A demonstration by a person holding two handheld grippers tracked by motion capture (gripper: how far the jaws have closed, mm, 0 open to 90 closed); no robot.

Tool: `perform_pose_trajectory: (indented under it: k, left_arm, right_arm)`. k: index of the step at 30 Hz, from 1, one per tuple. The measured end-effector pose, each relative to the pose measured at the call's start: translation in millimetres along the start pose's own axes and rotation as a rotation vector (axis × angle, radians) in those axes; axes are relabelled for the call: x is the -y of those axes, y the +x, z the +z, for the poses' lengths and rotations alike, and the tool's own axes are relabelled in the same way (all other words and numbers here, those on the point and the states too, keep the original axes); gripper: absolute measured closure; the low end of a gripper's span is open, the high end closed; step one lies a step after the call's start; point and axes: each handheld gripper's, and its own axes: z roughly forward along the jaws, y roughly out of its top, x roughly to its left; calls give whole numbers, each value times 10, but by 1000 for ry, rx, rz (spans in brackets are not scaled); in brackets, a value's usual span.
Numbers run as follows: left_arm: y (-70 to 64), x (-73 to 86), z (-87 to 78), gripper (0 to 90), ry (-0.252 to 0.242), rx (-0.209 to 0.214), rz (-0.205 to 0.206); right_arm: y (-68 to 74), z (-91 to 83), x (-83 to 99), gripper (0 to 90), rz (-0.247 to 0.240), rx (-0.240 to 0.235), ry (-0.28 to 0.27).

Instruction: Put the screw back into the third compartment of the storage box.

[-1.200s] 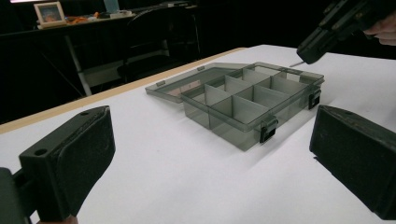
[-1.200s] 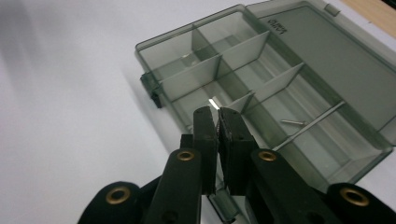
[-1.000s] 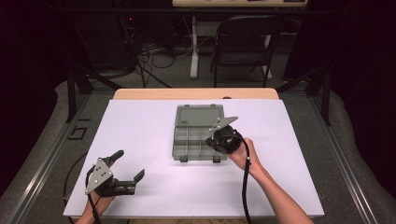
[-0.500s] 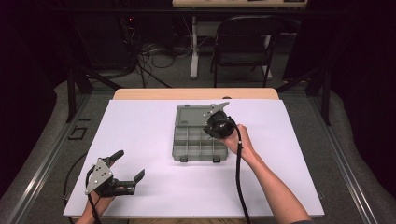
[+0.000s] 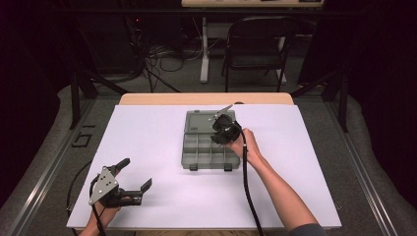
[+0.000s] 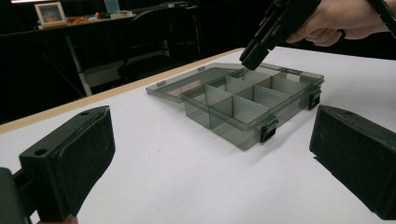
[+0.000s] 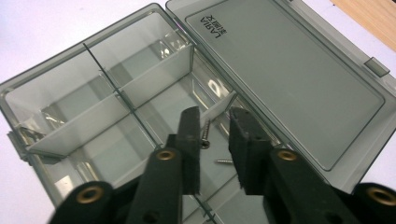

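Compartment box [image 5: 209,150] sits mid-table [image 5: 147,137], toward the far edge, lid [image 7: 285,79] flat open; the moulded lid text is seen upside down and not fully readable. Right gripper [image 7: 214,126] is above a compartment next to the lid hinge, fingers slightly apart, one screw [image 7: 206,135] between them; can't tell if it's gripped. A second screw [image 7: 224,161] lies on that compartment's floor. Left gripper [image 5: 134,174] is near the table's near-left corner, fingers wide apart, empty.

Smoky grey see-through organiser box [image 5: 209,145] on white table cover [image 5: 147,137].
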Motion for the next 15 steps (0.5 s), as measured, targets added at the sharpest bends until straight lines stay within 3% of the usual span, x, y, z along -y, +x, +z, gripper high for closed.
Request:
perform_pose_trajectory:
  k: [6, 10, 15]
  left_arm:
    - [-7, 1, 9, 1, 1, 1, 3]
    - [-10, -1, 9, 1, 3, 3, 4]
    - [1, 3, 5, 1, 4, 0, 0]
  right_arm:
    - [-27, -35, 22, 757, -15, -10, -15]
    - [-27, 57, 28, 673, 0, -20, 45]
    - [-19, 154, 15, 599, 19, -43, 30]
